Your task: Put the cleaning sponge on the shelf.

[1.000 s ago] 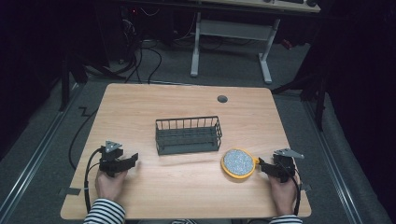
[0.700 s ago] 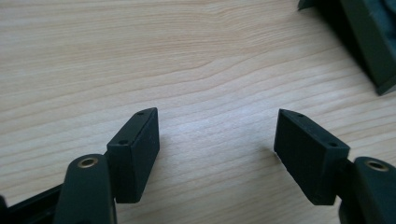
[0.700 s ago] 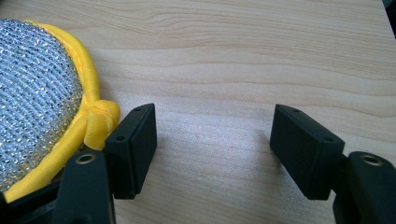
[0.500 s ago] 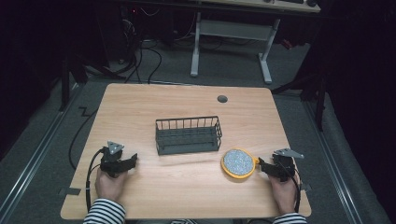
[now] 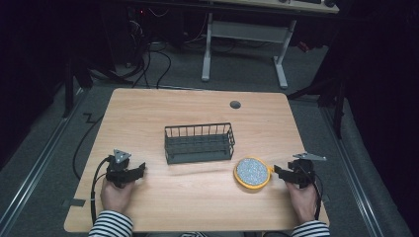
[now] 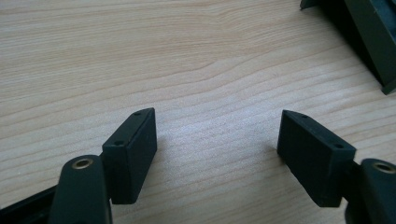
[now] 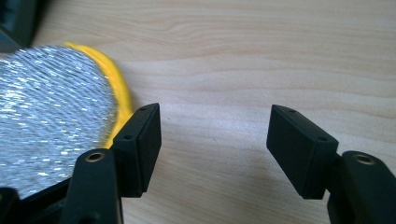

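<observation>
A dark wire basket [image 5: 199,143] stands in the middle of the wooden table [image 5: 197,108]. Right of it and nearer to me lies a round yellow sponge with a silver scouring face [image 5: 252,172] [image 7: 51,116]. My right gripper [image 5: 279,172] [image 7: 215,140] rests on the table just right of the sponge, open, its left jaw beside the yellow rim with nothing between the jaws. At the front left my left gripper [image 5: 140,169] [image 6: 217,144] rests on bare wood, open and holding nothing. A corner of the basket [image 6: 369,37] appears at the upper right of the left gripper view.
A round grommet hole [image 5: 235,104] sits near the table's far edge. Beyond the table are a white desk frame [image 5: 247,44] and cables on the floor [image 5: 148,59]. Striped sleeves [image 5: 111,224] come in at the front edge.
</observation>
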